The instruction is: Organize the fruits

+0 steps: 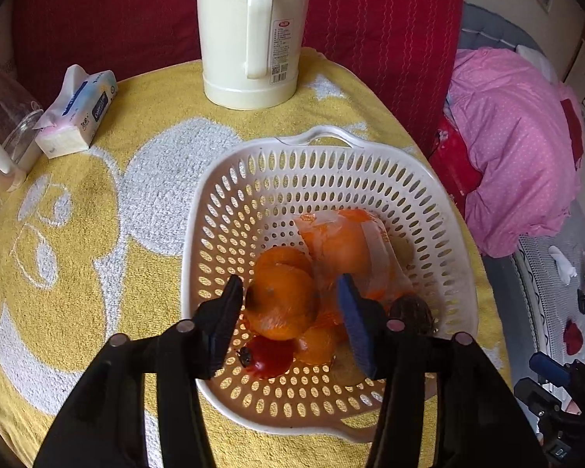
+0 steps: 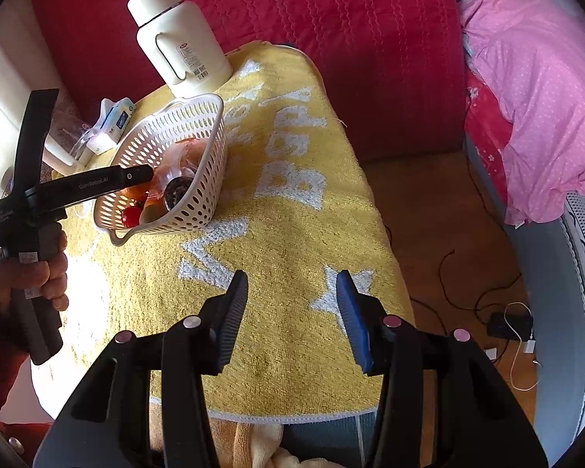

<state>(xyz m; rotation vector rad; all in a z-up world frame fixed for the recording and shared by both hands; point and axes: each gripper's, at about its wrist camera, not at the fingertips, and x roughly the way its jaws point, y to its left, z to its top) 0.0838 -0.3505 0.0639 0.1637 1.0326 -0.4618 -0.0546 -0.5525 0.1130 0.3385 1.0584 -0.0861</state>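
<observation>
White perforated basket of netted oranges, red fruit, left gripper fingers spread empty, right gripper likewise

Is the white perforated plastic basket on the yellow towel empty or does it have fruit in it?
It holds fruit. The white perforated plastic basket contains oranges, some plastic-wrapped, and a small red fruit; the open left gripper hovers over them.

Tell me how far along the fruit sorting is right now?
Mostly done, it seems: oranges, a bagged orange, a red fruit and a dark round fruit all sit in the white basket. In hand: nothing; the left hand-held gripper hangs open over the oranges, the right hand-held gripper open above the yellow towel. No loose fruit visible outside.
</observation>
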